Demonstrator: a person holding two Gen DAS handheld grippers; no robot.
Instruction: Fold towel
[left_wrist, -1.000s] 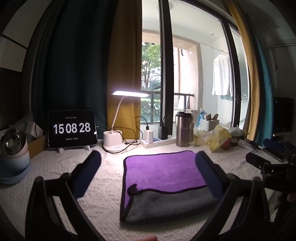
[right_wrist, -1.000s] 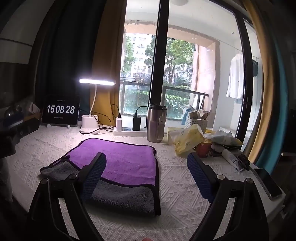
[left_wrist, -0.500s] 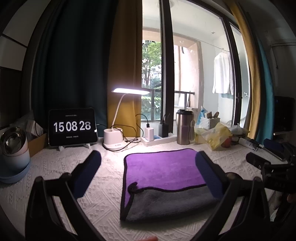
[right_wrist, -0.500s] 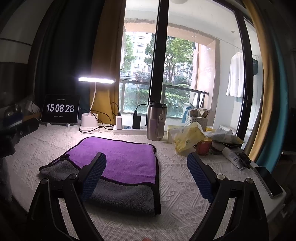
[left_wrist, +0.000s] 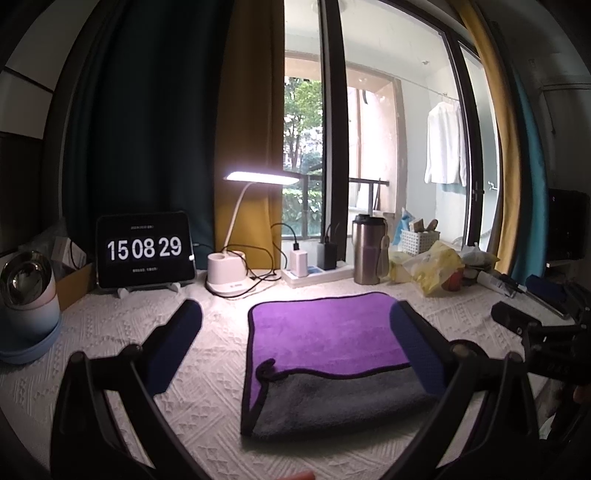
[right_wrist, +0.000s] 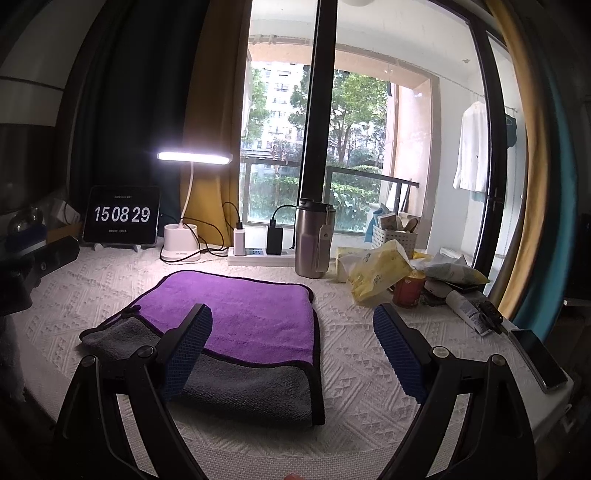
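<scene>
A purple and grey towel (left_wrist: 325, 343) lies folded on the white textured table cover, purple layer on top and a grey strip along the near edge; it also shows in the right wrist view (right_wrist: 243, 325). My left gripper (left_wrist: 295, 332) is open and empty, held above the table just before the towel's near left part. My right gripper (right_wrist: 293, 339) is open and empty, held above the towel's near right corner. Neither touches the towel.
Along the back stand a tablet clock (left_wrist: 144, 249), a lit desk lamp (left_wrist: 229, 266), a power strip with chargers (left_wrist: 314, 264) and a steel tumbler (left_wrist: 365, 249). Yellow bags, a can and tubes (right_wrist: 402, 280) clutter the right. A phone (right_wrist: 539, 358) lies at the right edge.
Both grippers have lifted and drawn back slightly, staying open. The towel has not moved.
</scene>
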